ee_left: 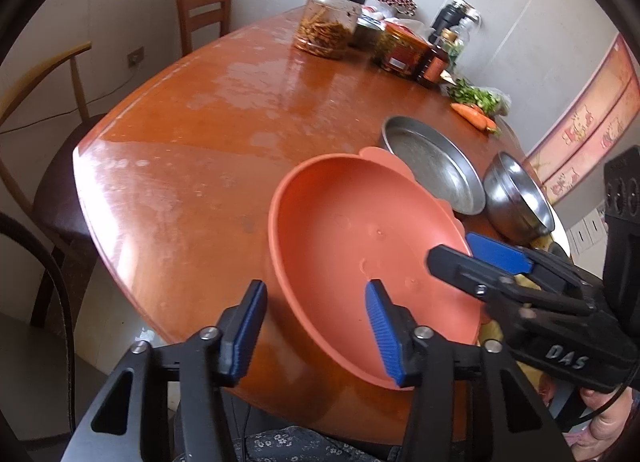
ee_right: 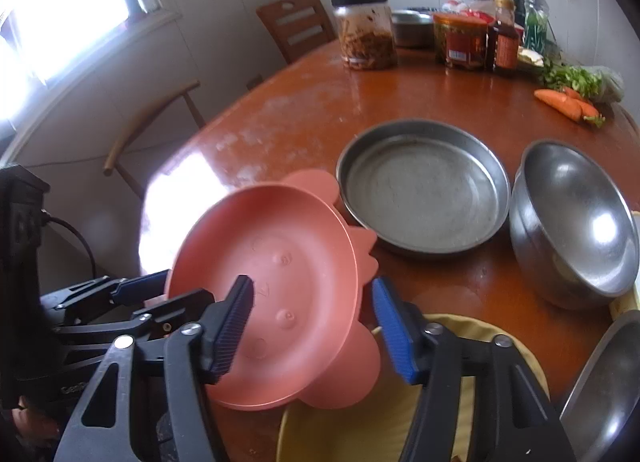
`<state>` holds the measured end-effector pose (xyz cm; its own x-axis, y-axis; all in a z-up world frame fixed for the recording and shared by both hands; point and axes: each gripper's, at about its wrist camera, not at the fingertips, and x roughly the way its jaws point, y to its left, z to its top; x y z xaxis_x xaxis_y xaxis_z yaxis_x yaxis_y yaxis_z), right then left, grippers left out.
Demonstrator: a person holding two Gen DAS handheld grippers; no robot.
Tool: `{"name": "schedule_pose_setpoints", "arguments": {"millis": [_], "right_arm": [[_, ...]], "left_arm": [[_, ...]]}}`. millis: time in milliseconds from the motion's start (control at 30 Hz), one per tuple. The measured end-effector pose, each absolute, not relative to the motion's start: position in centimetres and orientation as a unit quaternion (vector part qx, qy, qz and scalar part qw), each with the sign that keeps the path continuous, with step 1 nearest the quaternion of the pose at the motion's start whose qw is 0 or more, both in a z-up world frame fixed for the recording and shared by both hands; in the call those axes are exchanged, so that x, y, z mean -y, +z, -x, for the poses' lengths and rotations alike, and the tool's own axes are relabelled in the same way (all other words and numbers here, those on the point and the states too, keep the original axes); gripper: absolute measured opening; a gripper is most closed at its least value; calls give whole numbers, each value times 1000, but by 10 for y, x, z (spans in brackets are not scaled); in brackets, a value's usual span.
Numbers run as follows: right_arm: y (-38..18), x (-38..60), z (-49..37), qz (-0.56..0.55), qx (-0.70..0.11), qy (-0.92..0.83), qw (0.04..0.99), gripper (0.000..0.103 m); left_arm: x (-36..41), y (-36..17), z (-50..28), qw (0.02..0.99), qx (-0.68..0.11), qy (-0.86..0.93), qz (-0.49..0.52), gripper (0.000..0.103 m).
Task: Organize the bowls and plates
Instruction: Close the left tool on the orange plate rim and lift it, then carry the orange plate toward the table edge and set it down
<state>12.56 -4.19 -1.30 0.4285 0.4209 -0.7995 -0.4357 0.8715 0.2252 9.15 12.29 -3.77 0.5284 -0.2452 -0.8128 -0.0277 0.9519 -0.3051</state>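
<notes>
Fingers of both grippers, left (ee_left: pixel 316 326) and right (ee_right: pixel 314 326), straddle the tilted pink plate's (ee_right: pixel 272 262) rims unclenched, while near the table's (ee_left: pixel 200 150) edge the steel pan (ee_right: pixel 424 186), bowl (ee_right: pixel 576 222) and yellow plate (ee_right: pixel 460 402) look unstacked.

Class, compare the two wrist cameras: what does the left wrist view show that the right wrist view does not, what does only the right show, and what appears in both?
Only the left wrist view shows the pink wall border at right. Only the right wrist view shows the bright window, the yellow dish beneath the tilted pink plate, and another steel rim at bottom right. Both show the pink plate, both grippers straddling its edge, the flat steel pan, the steel bowl, jars, carrots and the wooden table.
</notes>
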Motion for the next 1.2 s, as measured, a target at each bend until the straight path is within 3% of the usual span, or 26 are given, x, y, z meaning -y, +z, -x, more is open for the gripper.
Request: {"name": "schedule_pose_setpoints", "arguments": {"millis": [100,667,1200], "right_arm": [[-14,40,-122,10,-468,259,845,57],[8,1,-123,37,-437,284,852,57],[-12,-13,-134,16,-463,293,836,57]], "left_arm": [[-119,-37,-93,863,-480,-71,137,44],[-154,-19,-103,884,-452,-23,119,44],[-164,-39,-129,881,-461,2,105,44]]}}
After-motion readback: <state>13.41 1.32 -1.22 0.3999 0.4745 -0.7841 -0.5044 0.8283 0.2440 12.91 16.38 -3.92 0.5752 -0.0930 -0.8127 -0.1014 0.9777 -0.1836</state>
